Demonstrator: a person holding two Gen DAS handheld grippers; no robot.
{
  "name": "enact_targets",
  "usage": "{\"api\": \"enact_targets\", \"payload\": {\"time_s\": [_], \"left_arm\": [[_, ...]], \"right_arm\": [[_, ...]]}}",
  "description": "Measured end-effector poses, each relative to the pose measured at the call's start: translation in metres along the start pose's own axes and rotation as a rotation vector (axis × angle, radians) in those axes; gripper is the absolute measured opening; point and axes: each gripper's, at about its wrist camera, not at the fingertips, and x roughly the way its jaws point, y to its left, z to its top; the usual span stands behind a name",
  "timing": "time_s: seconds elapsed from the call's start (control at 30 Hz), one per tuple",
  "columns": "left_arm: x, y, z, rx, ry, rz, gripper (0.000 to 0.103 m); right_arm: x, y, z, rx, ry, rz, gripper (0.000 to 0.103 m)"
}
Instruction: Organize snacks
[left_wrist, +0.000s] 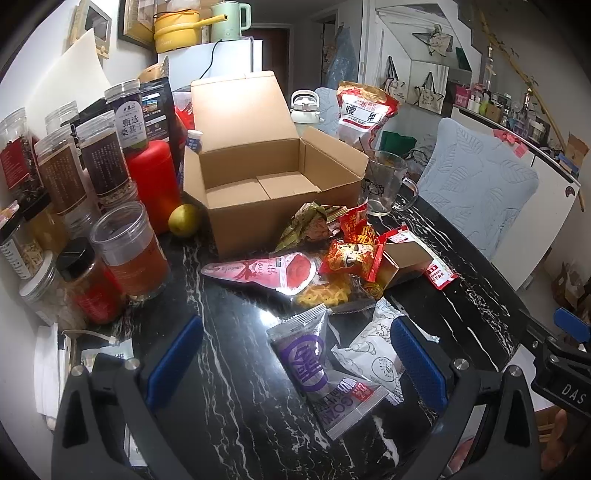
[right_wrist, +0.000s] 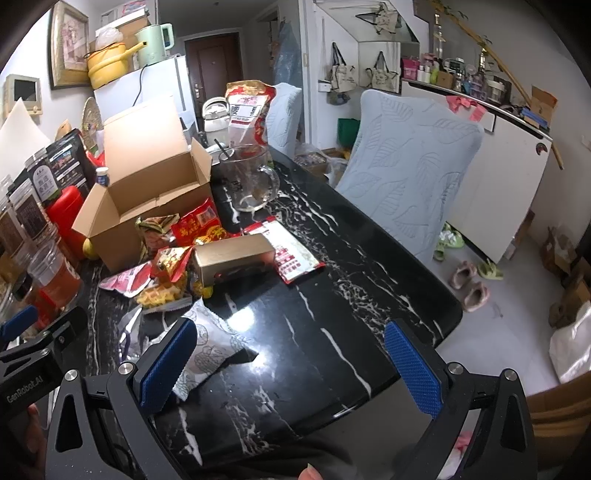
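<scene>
Purple snack packet (left_wrist: 317, 365) between left gripper (left_wrist: 295, 362) fingers

Black marble-topped bench (left_wrist: 236, 369) carries white veining. Plain brown open cardboard box (left_wrist: 258, 192). Flat silver foil snack packet (left_wrist: 325, 373) bears a purple emblem. Both tongs have blue textured pads (right_wrist: 166, 365). Light blue padded chair cover (right_wrist: 413, 162) shows leaf quilting.

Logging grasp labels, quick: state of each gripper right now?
Left gripper: open, holding nothing, above the purple packet.
Right gripper: open, holding nothing, over the table.
</scene>
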Motion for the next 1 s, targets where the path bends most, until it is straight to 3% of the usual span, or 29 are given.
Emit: {"api": "enact_targets", "payload": {"time_s": [1.0], "left_arm": [[0.0048,0.0068,0.0018,-0.008,0.006,0.007,0.103]], "right_arm": [[0.01,0.0071,0.0049,-0.019,0.021,0.01,0.103]]}}
